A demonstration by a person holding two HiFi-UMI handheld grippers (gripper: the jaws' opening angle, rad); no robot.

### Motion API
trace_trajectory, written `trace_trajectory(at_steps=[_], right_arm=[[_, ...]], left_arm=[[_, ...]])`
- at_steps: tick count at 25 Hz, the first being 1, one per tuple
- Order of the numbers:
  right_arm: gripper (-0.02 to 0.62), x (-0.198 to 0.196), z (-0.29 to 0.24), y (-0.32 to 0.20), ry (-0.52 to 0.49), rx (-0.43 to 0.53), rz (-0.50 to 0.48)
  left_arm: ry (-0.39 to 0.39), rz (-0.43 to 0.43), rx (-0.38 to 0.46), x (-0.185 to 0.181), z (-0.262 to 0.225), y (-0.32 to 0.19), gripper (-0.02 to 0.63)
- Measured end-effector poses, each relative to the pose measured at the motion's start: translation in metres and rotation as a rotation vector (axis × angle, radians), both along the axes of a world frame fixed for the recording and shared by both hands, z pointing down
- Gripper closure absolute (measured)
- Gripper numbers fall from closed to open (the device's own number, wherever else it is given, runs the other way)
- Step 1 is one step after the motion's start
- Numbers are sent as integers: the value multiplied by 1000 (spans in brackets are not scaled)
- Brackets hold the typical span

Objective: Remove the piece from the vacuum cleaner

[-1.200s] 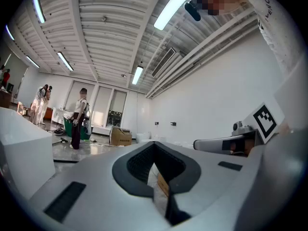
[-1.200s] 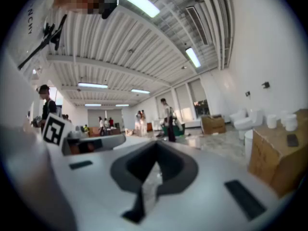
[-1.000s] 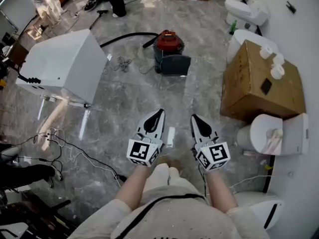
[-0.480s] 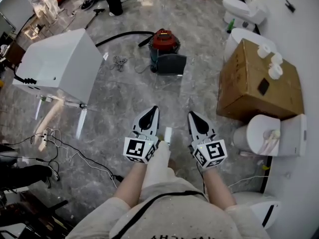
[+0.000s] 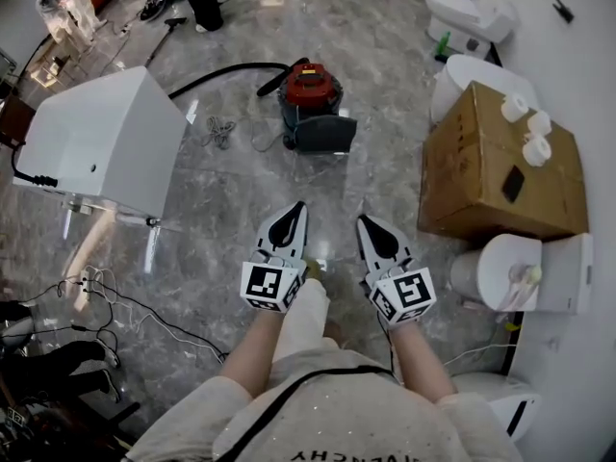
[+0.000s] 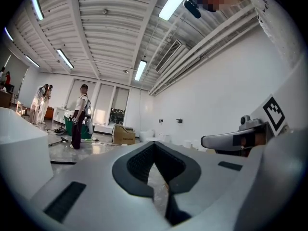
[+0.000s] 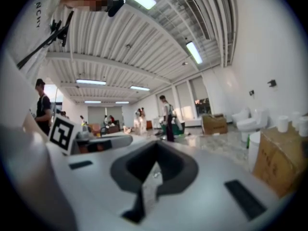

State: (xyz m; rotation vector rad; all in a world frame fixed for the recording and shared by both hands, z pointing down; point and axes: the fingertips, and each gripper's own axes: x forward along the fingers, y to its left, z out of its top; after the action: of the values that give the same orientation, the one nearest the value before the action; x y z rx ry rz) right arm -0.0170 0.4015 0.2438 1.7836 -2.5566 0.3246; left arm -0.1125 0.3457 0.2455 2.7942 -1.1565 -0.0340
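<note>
**Floor** (image 5: 241, 176): grey veined marble, glossy, in an open hall with white walls and a ribbed white ceiling with strip lights (image 6: 140, 70).

**Vacuum** (image 5: 310, 89): one, with a red top and a dark grey front. It stands on the floor ahead of both tools, well apart from them. One black hose (image 5: 226, 73) runs off to its left.

**Cabinet** (image 5: 96, 142): one, white, at left.

**Box** (image 5: 500, 176): one, cardboard, by the right wall, bearing three white rolls (image 5: 535, 149).

**Toilets** (image 5: 472, 22): three counted along the right wall.

**Cables** (image 5: 115, 301): one loose tangle, lower left.

**People** (image 6: 78, 114): three standing far off in the left gripper view.

**Left tool** (image 5: 299, 207): one, clenched, gripping nothing.

**Right tool** (image 5: 363, 220): one, clenched, gripping nothing, side by side with the left.
</note>
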Motion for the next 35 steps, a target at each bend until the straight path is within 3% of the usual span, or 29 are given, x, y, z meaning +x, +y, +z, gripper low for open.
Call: trace_trajectory(at_steps=[9, 16, 21, 26, 35], right_arm=[[584, -4, 12, -88, -8, -36, -4], [583, -14, 12, -139, -130, -24, -64], [583, -19, 28, -167, -133, -104, -106], [584, -12, 57, -188, -11, -202, -73], [584, 10, 80, -226, -90, -281, -59]], left_arm=[[-3, 13, -18, -1, 9, -88, 588], [-13, 35, -34, -7, 18, -139, 588], [-20, 66, -41, -2, 24, -162, 588], [-23, 69, -60, 2, 34, -178, 588], [-28, 40, -99, 2, 47, -219, 588]])
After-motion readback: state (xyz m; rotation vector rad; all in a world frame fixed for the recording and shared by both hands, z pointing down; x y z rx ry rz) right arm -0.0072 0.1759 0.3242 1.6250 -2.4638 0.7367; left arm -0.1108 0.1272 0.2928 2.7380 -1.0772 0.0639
